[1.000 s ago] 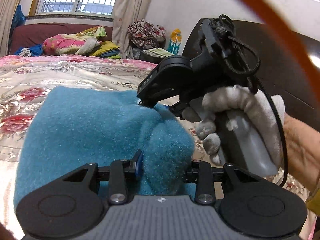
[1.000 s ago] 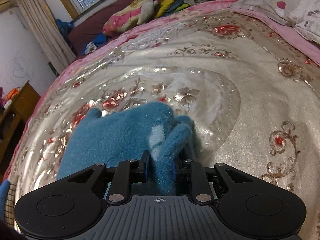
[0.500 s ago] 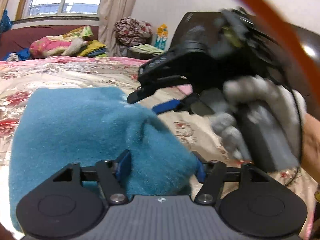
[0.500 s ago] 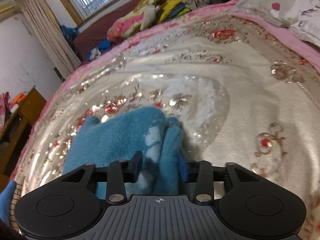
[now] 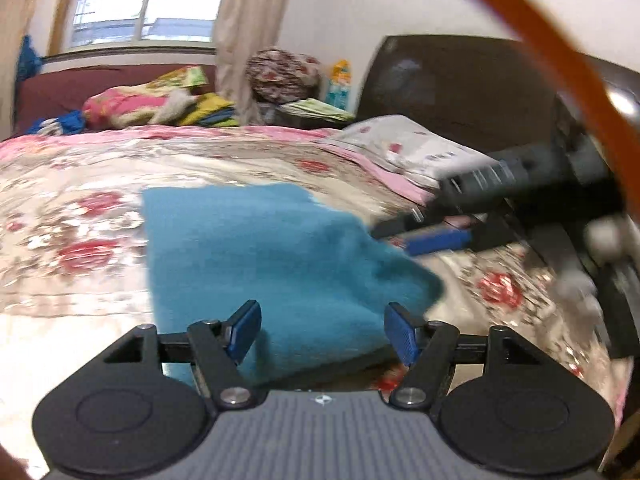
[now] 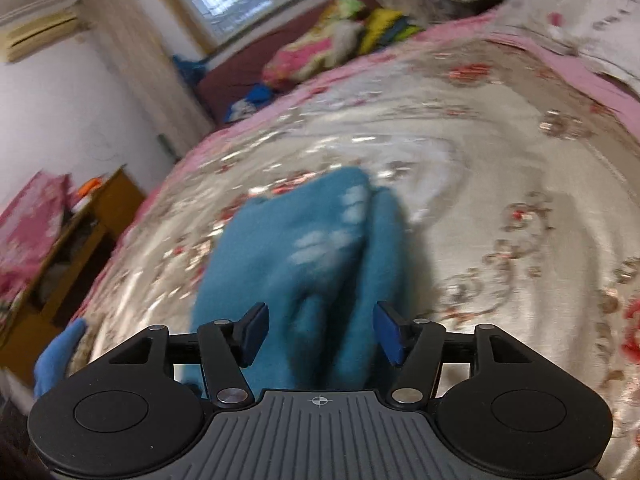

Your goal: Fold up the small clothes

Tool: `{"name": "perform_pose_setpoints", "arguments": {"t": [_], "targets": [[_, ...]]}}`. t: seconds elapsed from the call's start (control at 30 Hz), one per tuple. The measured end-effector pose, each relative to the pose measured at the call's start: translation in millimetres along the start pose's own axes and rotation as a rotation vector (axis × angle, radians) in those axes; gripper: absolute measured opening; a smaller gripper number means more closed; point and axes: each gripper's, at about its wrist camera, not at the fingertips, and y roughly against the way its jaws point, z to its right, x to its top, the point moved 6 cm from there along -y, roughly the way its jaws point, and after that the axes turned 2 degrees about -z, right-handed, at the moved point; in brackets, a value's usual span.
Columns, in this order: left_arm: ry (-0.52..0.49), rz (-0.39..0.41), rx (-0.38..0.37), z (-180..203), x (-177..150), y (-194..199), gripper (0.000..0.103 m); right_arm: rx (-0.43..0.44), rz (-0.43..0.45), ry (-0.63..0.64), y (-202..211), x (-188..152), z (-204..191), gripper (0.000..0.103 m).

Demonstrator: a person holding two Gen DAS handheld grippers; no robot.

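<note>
One blue fleece garment is lying folded on the bed, and two sets of tongs are working over it. In the left wrist view the left tongs are standing open, their blue pads clear of the cloth; their jaws have just been opening, with the near edge of the garment lying between them but not pinched. In the right wrist view the right tongs are likewise standing apart, having just been opening, and the garment is running away from them toward 12 o'clock, its pale paw-print patches facing up, no pad pressing on it. In the left view the right tongs are showing, blurred, at 3 o'clock, just beside the garment's right corner.

The bed is wearing a shiny cream quilt with red flowers and a pink border. One pillow is lying at 1 o'clock by the dark headboard. Beyond the far edge, one window with curtains is letting in daylight, and a heap of bright bedding is sitting below it. A wooden cabinet is standing at 9 o'clock in the right view, off the bed's edge.

Bare quilt is lying open all around the garment, widest toward 12 and 3 o'clock in the right view.
</note>
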Motion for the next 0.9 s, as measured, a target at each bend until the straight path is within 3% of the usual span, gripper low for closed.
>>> {"name": "perform_pose_setpoints", "arguments": {"t": [0.07,0.1,0.13,0.17,0.27,0.33,0.4,0.5,0.6,0.67,0.7,0.8,0.9], "targets": [[0.017,0.009,0.023,-10.2,4.6,-1.7,0.072,-0.026,-0.029,0.06,-5.8,-8.6,-10.1,0.055],[0.021,0.015,0.034,-14.2,7.8,-3.4,0.072,-0.054,-0.054,0.092,-11.0,-13.1,-12.7,0.047],[0.02,0.023,0.04,-17.5,10.7,-5.4,0.072,-0.081,-0.079,0.106,-14.9,-16.7,-12.5,0.016],[0.018,0.033,0.045,-20.5,12.9,-5.7,0.072,-0.115,-0.107,0.102,-18.3,-19.4,-8.6,0.008],[0.017,0.043,0.087,-32.8,11.8,-13.9,0.074,-0.111,-0.067,0.042,-7.1,-18.5,2.6,0.007],[0.043,-0.003,0.12,-44.7,2.2,-24.1,0.074,-0.1,-0.003,-0.064,-0.6,-19.7,21.5,0.007],[0.096,-0.071,0.13,-58.8,-9.0,-33.6,0.074,-0.146,-0.026,-0.152,-11.6,-34.6,42.7,0.008],[0.177,-0.077,0.098,-70.1,-15.0,-31.6,0.074,-0.127,-0.007,-0.132,-8.7,-37.4,36.6,0.016],[0.171,-0.069,0.097,-69.8,-14.2,-31.5,0.074,-0.119,0.049,-0.09,6.6,-22.5,26.2,0.022],[0.167,-0.071,0.095,-68.5,-12.8,-32.7,0.074,-0.107,0.081,-0.059,11.7,-10.2,20.5,0.048],[0.168,-0.072,0.092,-67.4,-12.3,-32.8,0.074,-0.101,0.081,-0.054,9.3,-4.8,18.9,0.053],[0.159,-0.071,0.091,-65.1,-9.3,-34.0,0.074,-0.11,0.076,-0.061,-16.9,14.6,20.9,0.054],[0.151,-0.075,0.091,-67.0,-8.5,-33.5,0.075,-0.056,0.0,-0.106,-50.7,21.0,24.5,0.054]]}}
